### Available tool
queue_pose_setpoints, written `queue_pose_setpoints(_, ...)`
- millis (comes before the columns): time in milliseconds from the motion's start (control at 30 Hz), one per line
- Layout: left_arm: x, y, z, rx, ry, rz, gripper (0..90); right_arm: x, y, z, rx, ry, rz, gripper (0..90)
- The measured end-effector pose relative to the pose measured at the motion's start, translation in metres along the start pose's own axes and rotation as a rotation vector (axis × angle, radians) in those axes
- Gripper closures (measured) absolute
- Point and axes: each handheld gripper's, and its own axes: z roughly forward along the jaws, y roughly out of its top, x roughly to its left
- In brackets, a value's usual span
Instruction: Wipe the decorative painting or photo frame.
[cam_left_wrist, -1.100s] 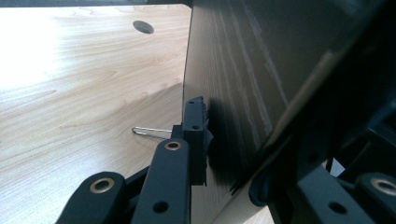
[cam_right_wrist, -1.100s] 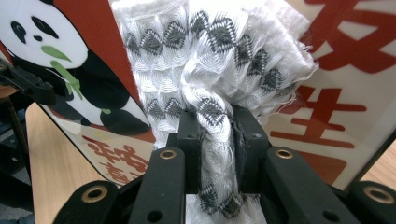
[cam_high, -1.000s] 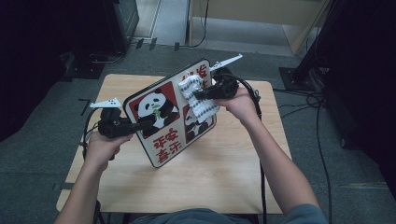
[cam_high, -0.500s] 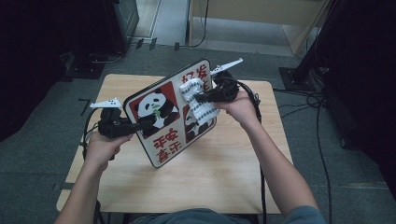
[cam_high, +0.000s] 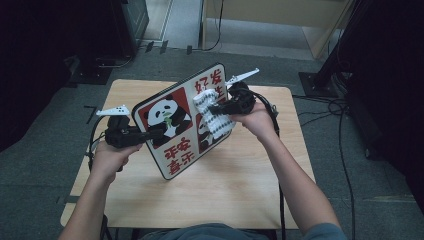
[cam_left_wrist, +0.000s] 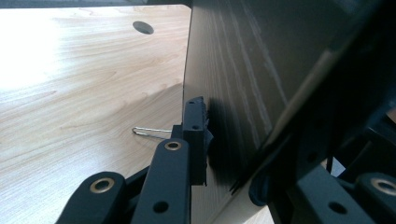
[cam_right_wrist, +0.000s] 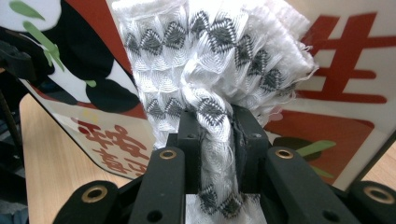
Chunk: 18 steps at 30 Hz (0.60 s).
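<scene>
Step in hand, by judgement: wiping the panda board (cam_high: 172, 125); it stands tilted above the counter (cam_high: 225, 195), its left edge pinched in the jaws of the left gripper (cam_high: 150, 134); the right gripper (cam_right_wrist: 217, 123) has its jaws clamped on a white patterned cloth (cam_right_wrist: 210, 60) pressed against the printed face; next move calls for steady holding and even strokes across the surface.
</scene>
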Motion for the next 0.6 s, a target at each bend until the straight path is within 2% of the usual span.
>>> queue_pose_setpoints(600, 0.000, 0.000, 0.000, -0.002, -0.001, 0.000, 76.5, -0.004, -0.018, 0.010, 0.015, 0.013, 0.022, 76.5)
